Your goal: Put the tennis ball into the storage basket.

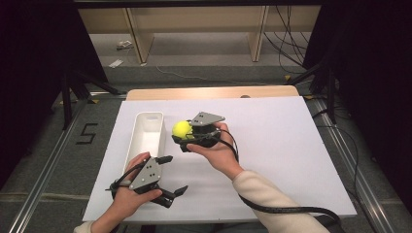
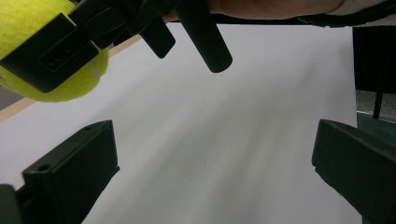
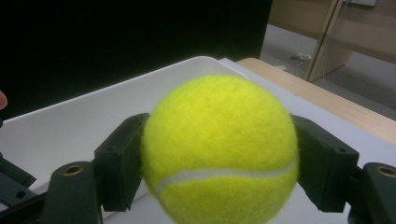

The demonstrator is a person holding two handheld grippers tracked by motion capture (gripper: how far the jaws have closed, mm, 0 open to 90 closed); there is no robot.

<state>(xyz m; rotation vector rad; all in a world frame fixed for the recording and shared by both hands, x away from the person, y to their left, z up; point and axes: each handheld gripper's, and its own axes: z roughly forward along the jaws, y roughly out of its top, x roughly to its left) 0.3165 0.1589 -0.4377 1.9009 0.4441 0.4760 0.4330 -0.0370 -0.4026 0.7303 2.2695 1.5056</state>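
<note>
A yellow tennis ball (image 1: 182, 128) is held above the white sheet, just right of the white bin (image 1: 145, 132). My right gripper (image 1: 183, 133) is shut on it; in the right gripper view both black jaws press the sides of the tennis ball (image 3: 219, 147), with the bin (image 3: 70, 126) behind it. My left gripper (image 1: 174, 174) rests low near the front of the table, open, with nothing between its jaws. The left gripper view looks across bare white sheet and shows the tennis ball (image 2: 60, 86) in the other gripper at upper left.
The long white bin looks empty and lies lengthwise on the left part of the white sheet (image 1: 282, 150). A wooden table edge (image 1: 214, 92) shows beyond the sheet. Black cables trail from both grippers toward the front right.
</note>
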